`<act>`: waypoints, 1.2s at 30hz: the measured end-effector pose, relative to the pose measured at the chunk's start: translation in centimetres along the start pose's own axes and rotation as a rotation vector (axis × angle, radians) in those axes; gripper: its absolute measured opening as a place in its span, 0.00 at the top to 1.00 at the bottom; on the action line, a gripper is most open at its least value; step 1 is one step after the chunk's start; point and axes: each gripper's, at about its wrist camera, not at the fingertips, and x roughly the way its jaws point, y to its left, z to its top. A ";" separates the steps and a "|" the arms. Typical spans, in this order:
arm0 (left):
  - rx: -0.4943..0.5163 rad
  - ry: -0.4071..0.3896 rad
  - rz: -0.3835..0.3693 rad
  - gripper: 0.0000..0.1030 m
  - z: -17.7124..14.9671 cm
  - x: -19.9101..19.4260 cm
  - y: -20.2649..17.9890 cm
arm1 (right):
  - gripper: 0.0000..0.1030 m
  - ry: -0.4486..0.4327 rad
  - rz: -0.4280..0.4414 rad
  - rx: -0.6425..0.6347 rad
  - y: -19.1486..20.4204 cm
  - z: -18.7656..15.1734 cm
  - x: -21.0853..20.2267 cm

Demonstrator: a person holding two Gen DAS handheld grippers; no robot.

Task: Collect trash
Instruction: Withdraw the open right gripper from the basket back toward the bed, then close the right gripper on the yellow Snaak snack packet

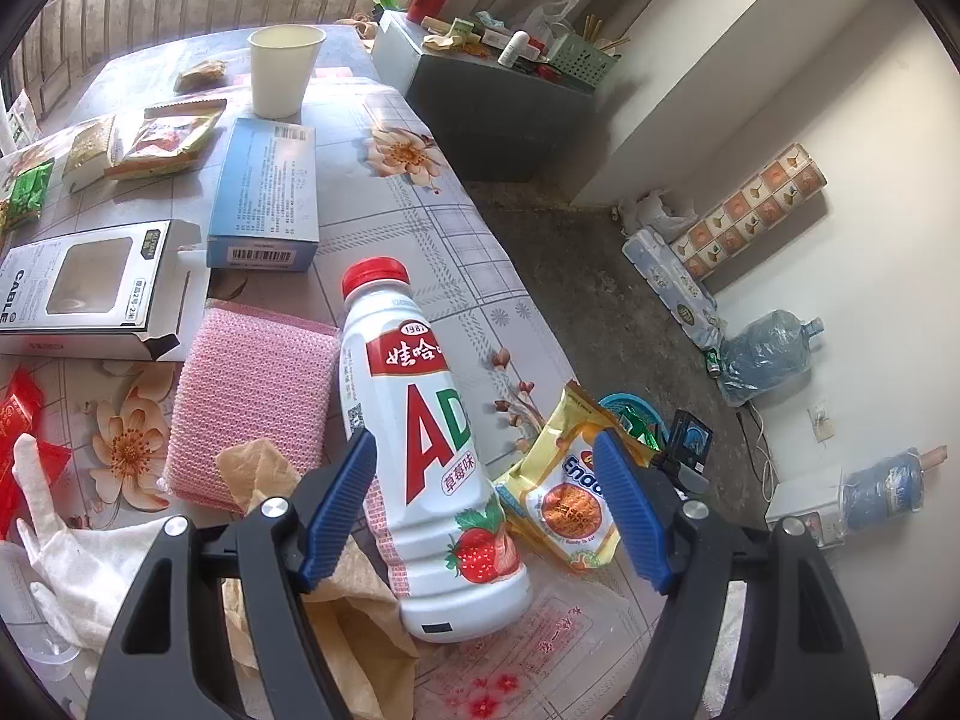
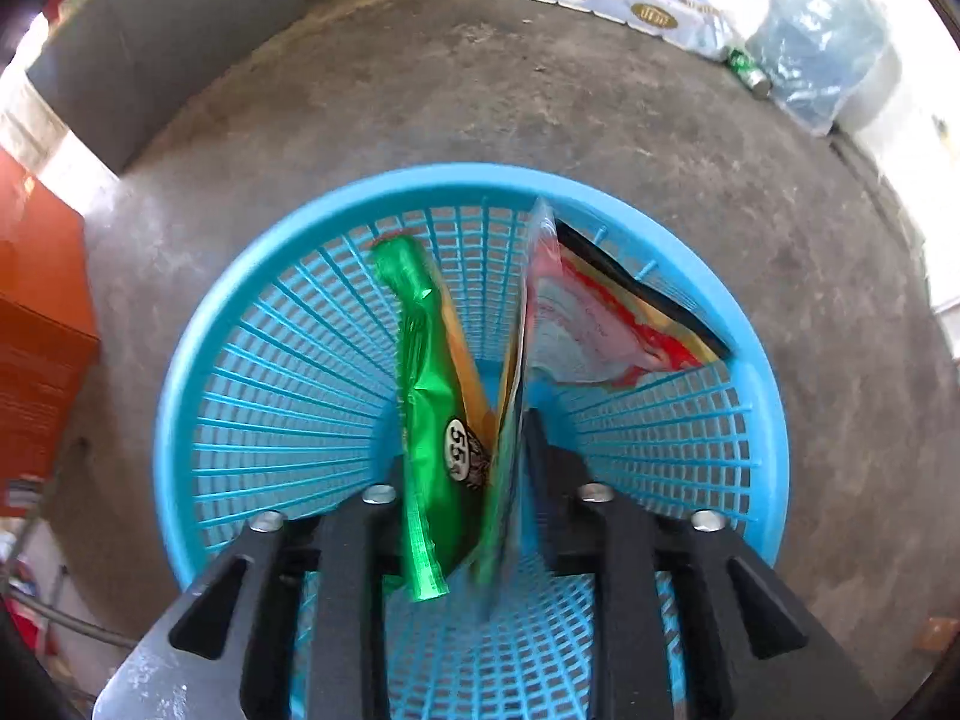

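A white AD milk bottle (image 1: pixel 420 420) with a red cap lies on the flowered tablecloth (image 1: pixel 420 222). My left gripper (image 1: pixel 483 438) is open and straddles its lower half; the left pad is close to the bottle and a gap shows at the right pad. A yellow snack packet (image 1: pixel 570 492) lies just right of the bottle. My right gripper (image 2: pixel 465 456) points down into a blue mesh basket (image 2: pixel 240 300) on the floor. A crumpled green wrapper (image 2: pixel 426 372) hangs loose between its parted jaws. A red and white wrapper (image 2: pixel 588 324) leans inside the basket.
On the table lie a pink sponge cloth (image 1: pixel 252 396), a cable box (image 1: pixel 90 288), a blue box (image 1: pixel 264 192), a paper cup (image 1: pixel 282 69), brown paper (image 1: pixel 348 618) and a white cloth (image 1: pixel 72 558). A water jug (image 2: pixel 822 36) and an orange box (image 2: pixel 36 312) stand on the floor.
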 end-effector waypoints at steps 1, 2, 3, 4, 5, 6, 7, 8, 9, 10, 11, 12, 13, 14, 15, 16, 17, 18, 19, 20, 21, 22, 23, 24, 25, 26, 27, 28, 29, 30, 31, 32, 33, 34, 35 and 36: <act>-0.001 -0.006 -0.003 0.30 -0.1 -0.4 0.0 | 0.56 0.000 0.037 0.010 -0.2 -0.1 -0.7; -0.001 -0.013 -0.007 0.30 -0.3 -0.9 0.0 | 0.55 -0.006 0.081 0.021 -0.5 -0.2 -1.6; -0.001 -0.021 -0.011 0.30 -0.5 -1.4 0.0 | 0.53 -0.016 0.120 0.032 -0.8 -0.4 -2.7; -0.001 -0.029 -0.014 0.30 -0.7 -2.0 0.0 | 0.50 -0.025 0.155 0.043 -1.0 -0.6 -3.7; -0.001 -0.038 -0.018 0.30 -1.0 -2.5 0.0 | 0.45 -0.035 0.210 0.061 -1.5 -0.8 -4.9; -0.002 -0.046 -0.021 0.30 -1.2 -3.1 0.0 | 0.44 -0.044 0.254 0.073 -1.7 -1.1 -5.9; -0.004 -0.053 -0.025 0.30 -1.5 -3.7 0.1 | 0.44 -0.056 0.285 0.083 -1.9 -1.3 -7.0; -0.008 -0.061 -0.028 0.30 -1.9 -4.2 0.2 | 0.44 -0.073 0.306 0.089 -2.0 -1.5 -8.0; -0.011 -0.069 -0.033 0.30 -2.2 -4.8 0.2 | 0.44 -0.092 0.329 0.096 -2.2 -1.8 -9.2; -0.014 -0.079 -0.037 0.30 -2.6 -5.5 0.3 | 0.44 -0.112 0.352 0.107 -2.4 -2.1 -10.5; -0.016 -0.090 -0.040 0.30 -3.1 -6.2 0.5 | 0.44 -0.130 0.372 0.117 -2.4 -2.2 -11.6; -0.019 -0.103 -0.042 0.30 -3.6 -6.9 0.6 | 0.44 -0.153 0.401 0.124 -2.6 -2.5 -13.0; -0.024 -0.116 -0.044 0.29 -4.1 -7.7 0.9 | 0.44 -0.174 0.422 0.129 -2.7 -2.9 -14.4; -0.029 -0.130 -0.043 0.29 -4.5 -8.4 1.2 | 0.43 -0.193 0.438 0.129 -2.7 -3.3 -15.6; -0.036 -0.144 -0.037 0.29 -5.1 -9.1 1.5 | 0.43 -0.212 0.456 0.126 -2.6 -3.8 -17.0; -0.045 -0.158 -0.032 0.29 -5.6 -9.8 1.9 | 0.43 -0.227 0.470 0.114 -2.5 -4.4 -18.3; -0.054 -0.172 -0.028 0.29 -6.2 -10.4 2.4 | 0.42 -0.244 0.482 0.095 -2.3 -4.9 -19.8; -0.065 -0.186 -0.024 0.29 -6.8 -11.1 2.9 | 0.41 -0.260 0.489 0.073 -2.1 -5.4 -21.2; -0.075 -0.199 -0.020 0.28 -7.4 -11.7 3.4 | 0.40 -0.280 0.495 0.047 -1.5 -6.3 -22.9; -0.086 -0.212 -0.013 0.28 -8.0 -12.4 3.9 | 0.37 -0.296 0.501 0.025 -1.5 -6.6 -24.0; -0.096 -0.227 -0.005 0.28 -8.6 -13.0 4.6 | 0.32 -0.315 0.508 0.000 -1.0 -7.6 -25.6; -0.106 -0.242 0.005 0.28 -9.3 -13.6 5.2 | 0.30 -0.335 0.516 -0.022 -0.5 -8.7 -27.2; -0.116 -0.257 0.018 0.28 -9.9 -14.2 5.9 | 0.24 -0.355 0.530 -0.043 -0.6 -9.4 -28.4; -0.127 -0.271 0.033 0.28 -10.5 -14.7 6.5 | 0.17 -0.380 0.547 -0.069 -0.1 -10.6 -29.9; -0.139 -0.284 0.047 0.28 -11.1 -15.1 7.2 | 0.13 -0.408 0.559 -0.097 0.4 -11.7 -31.4; -0.150 -0.296 0.058 0.28 -11.7 -15.6 7.8 | 0.07 -0.435 0.565 -0.119 0.5 -12.7 -32.5; -0.159 -0.306 0.068 0.28 -12.3 -16.0 8.4 | 0.07 -0.465 0.564 -0.139 0.9 -13.8 -33.8; -0.167 -0.316 0.078 0.28 -12.9 -16.3 9.0 | 0.07 -0.486 0.558 -0.158 1.2 -14.7 -34.8; -0.171 -0.325 0.089 0.27 -13.6 -16.6 9.5 | 0.07 -0.508 0.560 -0.183 1.7 -15.7 -35.9; -0.174 -0.333 0.102 0.27 -14.2 -16.8 10.0 | 0.07 -0.523 0.571 -0.203 2.3 -16.6 -36.8; -0.176 -0.342 0.114 0.27 -14.8 -16.9 10.4 | 0.07 -0.528 0.586 -0.223 2.9 -17.4 -37.6; -0.176 -0.348 0.123 0.27 -15.4 -16.9 10.7 | 0.07 -0.530 0.597 -0.245 3.4 -18.0 -38.3; -0.176 -0.351 0.129 0.27 -16.0 -16.9 11.0 | 0.07 -0.533 0.610 -0.266 4.2 -18.6 -38.8; -0.174 -0.352 0.128 0.27 -16.5 -16.8 11.2 | 0.07 -0.531 0.625 -0.280 4.9 -19.1 -39.2; -0.170 -0.355 0.123 0.27 -17.1 -16.5 11.3 | 0.07 -0.517 0.650 -0.289 5.6 -19.8 -39.4; -0.156 -0.359 0.119 0.27 -17.6 -16.2 11.2 | 0.07 -0.499 0.671 -0.303 6.6 -20.3 -39.5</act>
